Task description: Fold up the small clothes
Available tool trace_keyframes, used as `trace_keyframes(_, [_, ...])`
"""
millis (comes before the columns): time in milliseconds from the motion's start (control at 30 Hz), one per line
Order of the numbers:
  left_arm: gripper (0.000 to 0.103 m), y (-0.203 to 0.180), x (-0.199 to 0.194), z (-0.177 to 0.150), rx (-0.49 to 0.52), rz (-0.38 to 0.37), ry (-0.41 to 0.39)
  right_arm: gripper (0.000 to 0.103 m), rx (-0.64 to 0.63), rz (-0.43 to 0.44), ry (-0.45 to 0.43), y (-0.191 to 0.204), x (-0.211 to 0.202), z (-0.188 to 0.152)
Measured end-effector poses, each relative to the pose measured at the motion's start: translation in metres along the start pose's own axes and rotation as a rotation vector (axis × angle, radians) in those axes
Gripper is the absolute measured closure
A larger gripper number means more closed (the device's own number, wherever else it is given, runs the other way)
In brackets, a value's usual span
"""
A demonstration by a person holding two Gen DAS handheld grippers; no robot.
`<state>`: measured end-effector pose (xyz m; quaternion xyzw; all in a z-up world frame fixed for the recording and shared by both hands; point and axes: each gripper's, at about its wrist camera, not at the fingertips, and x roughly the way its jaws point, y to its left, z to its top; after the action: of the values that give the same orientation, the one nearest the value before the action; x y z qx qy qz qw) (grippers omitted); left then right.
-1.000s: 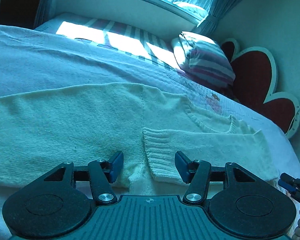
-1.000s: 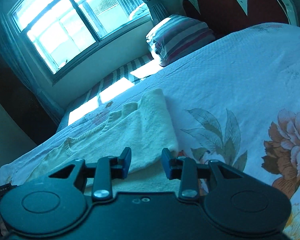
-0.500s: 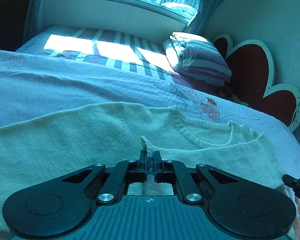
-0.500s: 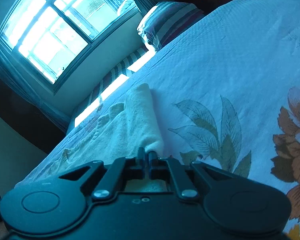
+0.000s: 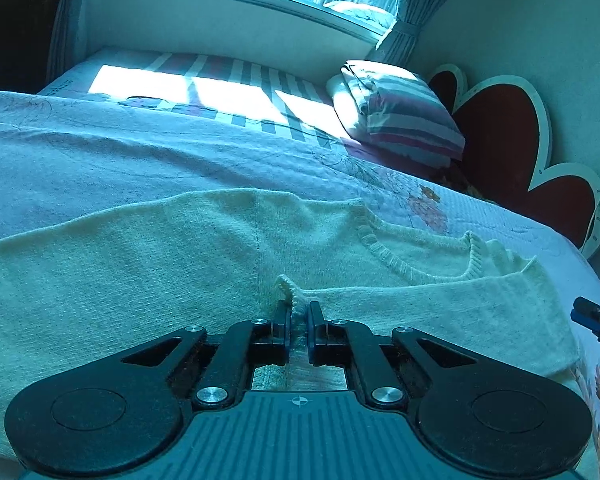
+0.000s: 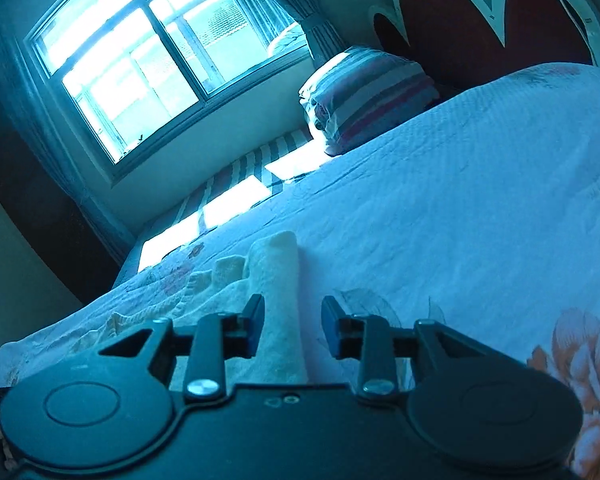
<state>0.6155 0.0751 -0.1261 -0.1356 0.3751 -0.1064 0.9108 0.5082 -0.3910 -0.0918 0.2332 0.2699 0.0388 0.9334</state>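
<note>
A cream knitted sweater (image 5: 140, 272) lies spread on the bed, one sleeve folded across its body. My left gripper (image 5: 299, 314) is shut on the ribbed sleeve cuff (image 5: 288, 286), which bunches up between the fingers. In the right wrist view the sweater's folded shoulder edge (image 6: 278, 276) lies between the open fingers of my right gripper (image 6: 293, 320), which holds nothing. The right gripper's tip (image 5: 598, 320) also shows at the right edge of the left wrist view.
The bed has a pale floral cover (image 6: 460, 220). A striped pillow (image 5: 396, 112) lies by the red scalloped headboard (image 5: 508, 136). A window (image 6: 148, 52) with curtains stands behind the bed, and sunlight falls on a striped sheet (image 5: 220, 88).
My left gripper closed on the sleeve cuff and stays shut on it. My right gripper closed on the sweater's edge half a second ago and has now opened, letting it go.
</note>
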Motion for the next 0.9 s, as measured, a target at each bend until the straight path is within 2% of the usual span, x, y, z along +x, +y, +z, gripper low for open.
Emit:
trace_keyframes(167, [0.097,0.003,0.003,-0.001,-0.021,-0.009,0.0,0.071,-0.021,0.048,0.078,-0.006,0.053,0.031])
trace_keyframes(300, [0.098,0.006,0.002,-0.003,-0.038,-0.023,-0.006,0.07,0.029,0.113,0.155,-0.013,0.086,0.042])
trace_keyframes(333, [0.098,0.005,0.001,-0.003,-0.032,-0.023,-0.007,0.072,0.035,0.131,0.174,-0.013,0.093,0.042])
trace_keyframes(367, [0.098,0.006,0.0,-0.004,-0.031,-0.025,-0.01,0.091,0.028,0.145,0.181,-0.012,0.095,0.041])
trace_keyframes(400, [0.098,0.006,-0.002,-0.004,-0.034,-0.026,-0.019,0.093,0.005,0.128,0.179,-0.011,0.096,0.042])
trace_keyframes(433, [0.098,0.006,-0.005,-0.004,-0.03,-0.028,-0.035,0.093,-0.006,0.086,0.168,-0.009,0.096,0.044])
trace_keyframes(500, [0.098,0.003,-0.001,-0.006,-0.003,-0.004,-0.022,0.093,0.003,0.078,0.117,-0.01,0.082,0.043])
trace_keyframes(567, [0.098,0.004,0.003,-0.007,-0.015,0.0,-0.017,0.093,-0.059,0.013,0.137,-0.008,0.088,0.034])
trace_keyframes(633, [0.098,0.005,0.001,-0.005,-0.03,-0.003,-0.018,0.094,-0.021,0.024,0.14,-0.014,0.089,0.032])
trace_keyframes(733, [0.097,0.001,-0.007,-0.004,0.001,0.0,-0.037,0.078,-0.011,0.005,0.101,-0.013,0.073,0.038])
trace_keyframes(800, [0.097,0.0,-0.009,-0.005,0.02,0.025,-0.029,0.076,-0.043,0.021,0.061,-0.01,0.053,0.04])
trace_keyframes(900, [0.097,0.001,-0.003,-0.01,0.031,0.038,-0.019,0.076,-0.081,0.047,0.055,-0.006,0.026,0.031])
